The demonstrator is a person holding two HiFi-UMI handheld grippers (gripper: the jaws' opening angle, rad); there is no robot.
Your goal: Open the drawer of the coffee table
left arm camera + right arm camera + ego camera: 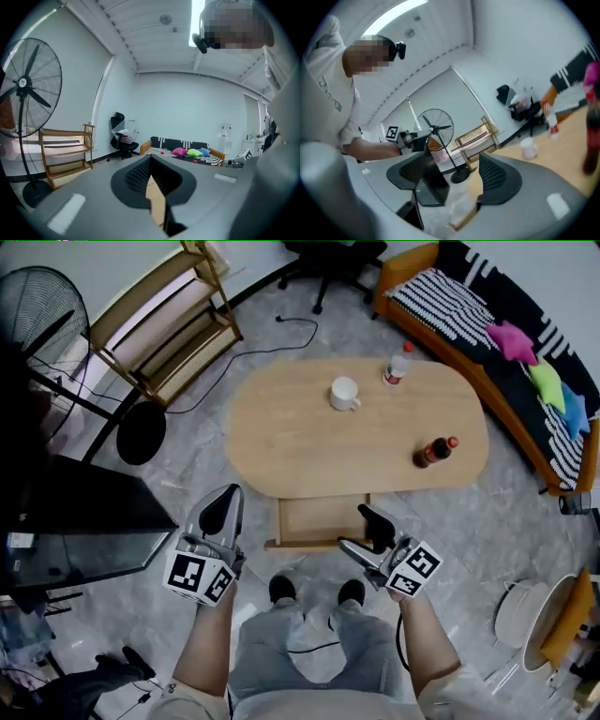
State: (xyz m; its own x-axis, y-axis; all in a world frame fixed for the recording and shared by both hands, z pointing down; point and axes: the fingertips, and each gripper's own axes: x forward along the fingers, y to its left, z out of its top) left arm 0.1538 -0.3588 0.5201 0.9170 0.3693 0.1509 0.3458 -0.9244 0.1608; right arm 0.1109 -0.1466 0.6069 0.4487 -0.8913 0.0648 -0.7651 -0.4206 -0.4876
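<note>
Holds left gripper [225, 505] just left of the drawer [319, 519], fingers closed on nothing; holds right gripper [373, 526] over the drawer's near right corner, fingers apart, empty. Shows drawer pulled out at the counter's [309, 442] near side, mug [344, 394] farther back

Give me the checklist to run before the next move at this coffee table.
1. Drawer pulled out of the coffee table: ok, it is open.
2. Left claw empty: ok, jaws together on nothing.
3. Right claw empty: ok, jaws apart, nothing between them.
4. Both claws off the drawer: ok, they appear to be held above it.
5. Mug, clear bottle and dark bottle upright on the tabletop: ok.
6. Drawer's contents: cannot tell, its back part is hidden under the tabletop.
</note>
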